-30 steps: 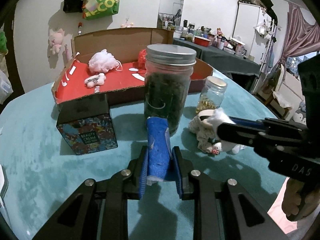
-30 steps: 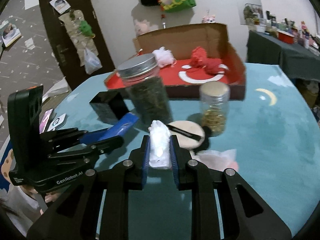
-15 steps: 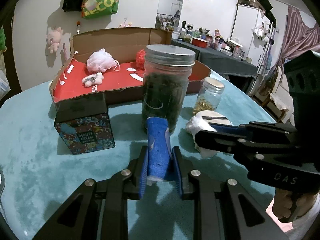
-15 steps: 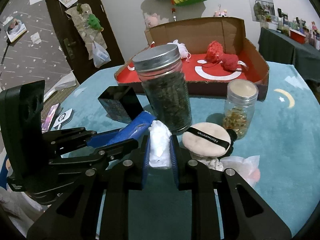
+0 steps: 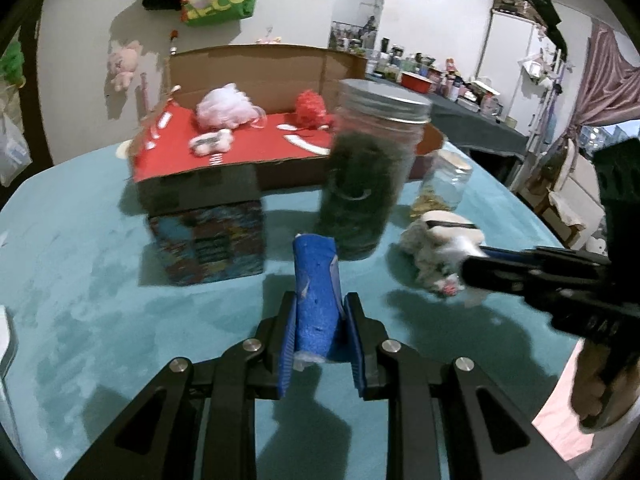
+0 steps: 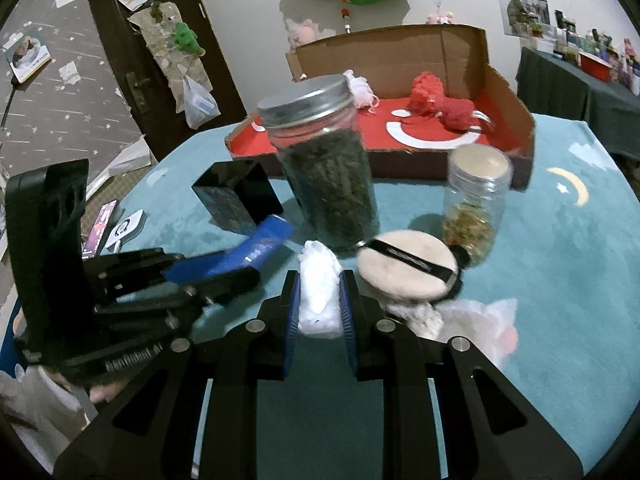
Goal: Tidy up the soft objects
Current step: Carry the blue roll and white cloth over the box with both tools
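Note:
My left gripper is shut on a blue sponge strip that sticks up between its pads, low over the teal table. The right wrist view shows it again at the left, the blue sponge strip jutting from the left gripper. My right gripper is shut on a white fluffy piece. It enters the left wrist view from the right, the right gripper with white fluff at its tip. A cardboard box with a red floor stands behind, holding a pink bath pouf, a red pouf and a small white plush.
A tall jar of dark contents stands directly ahead of both grippers. A small jar, a round powder puff and a crumpled plastic bag lie to its right. A patterned tin box sits to its left. A hand holds the right gripper.
Both grips stay the same. In the left wrist view the right gripper's tip drifted left, then back right. The right wrist view has come to look down on the jars and puff.

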Motion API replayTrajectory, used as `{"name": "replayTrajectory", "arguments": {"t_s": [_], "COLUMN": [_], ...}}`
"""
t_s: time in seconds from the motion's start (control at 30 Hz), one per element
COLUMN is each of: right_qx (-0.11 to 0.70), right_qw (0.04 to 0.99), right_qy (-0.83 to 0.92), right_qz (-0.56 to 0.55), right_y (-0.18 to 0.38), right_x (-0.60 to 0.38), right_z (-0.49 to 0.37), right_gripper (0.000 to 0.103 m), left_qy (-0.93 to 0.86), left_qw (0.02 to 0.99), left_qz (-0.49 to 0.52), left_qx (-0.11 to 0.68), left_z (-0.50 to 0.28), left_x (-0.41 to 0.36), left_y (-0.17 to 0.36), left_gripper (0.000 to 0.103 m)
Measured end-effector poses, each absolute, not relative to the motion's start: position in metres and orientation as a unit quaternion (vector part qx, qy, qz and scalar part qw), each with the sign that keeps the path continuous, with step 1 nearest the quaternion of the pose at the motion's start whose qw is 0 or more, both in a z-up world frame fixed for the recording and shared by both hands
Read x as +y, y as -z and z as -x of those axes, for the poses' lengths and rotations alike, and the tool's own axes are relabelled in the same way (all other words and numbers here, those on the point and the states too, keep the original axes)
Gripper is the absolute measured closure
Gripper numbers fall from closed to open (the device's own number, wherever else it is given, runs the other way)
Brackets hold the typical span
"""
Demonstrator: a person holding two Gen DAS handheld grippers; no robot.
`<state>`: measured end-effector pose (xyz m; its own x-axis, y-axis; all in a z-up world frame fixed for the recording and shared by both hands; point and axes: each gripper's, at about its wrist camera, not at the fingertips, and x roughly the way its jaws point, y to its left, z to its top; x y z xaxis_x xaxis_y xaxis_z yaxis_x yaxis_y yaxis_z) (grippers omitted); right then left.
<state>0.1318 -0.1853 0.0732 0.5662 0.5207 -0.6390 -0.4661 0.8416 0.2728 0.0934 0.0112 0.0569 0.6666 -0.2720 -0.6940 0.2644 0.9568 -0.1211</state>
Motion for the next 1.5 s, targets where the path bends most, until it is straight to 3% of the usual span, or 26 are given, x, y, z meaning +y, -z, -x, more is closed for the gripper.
{"name": "replayTrajectory", "arguments": {"t_s": [0.57, 0.87, 1.3, 1.5], "right_qx": [0.391, 0.371, 0.357, 0.351], "right_qw": [0.896, 0.910, 0.909, 0.905], "right_qy": [-0.201, -0.184, -0.207, -0.228], "right_qz": [-0.056, -0.002, 0.061, 0.077], "right_y": [-0.073, -0.080, -0.105, -0.121], "right_x": [-0.271, -0.287, -0.284, -0.267], "right_z": [-0.131, -0.165, -0.212, -0.243], "right_gripper": [0.084, 0.084, 0.084, 0.084], "left_qy": [0.062, 0.075, 0.120, 0.148], "left_qw": [0.917, 0.924, 0.935, 0.923], "left_qz": [0.020, -0.013, -0.055, -0.056], "left_qx": [0.393, 0.375, 0.329, 0.351], "left_z": [-0.096, -0.128, -0.178, -0.218], "left_x": [0.095, 0.118, 0.114, 0.093], "left_y": [-0.050, -0.060, -0.111, -0.118], "left_gripper": [0.078, 0.078, 0.078, 0.078]}}
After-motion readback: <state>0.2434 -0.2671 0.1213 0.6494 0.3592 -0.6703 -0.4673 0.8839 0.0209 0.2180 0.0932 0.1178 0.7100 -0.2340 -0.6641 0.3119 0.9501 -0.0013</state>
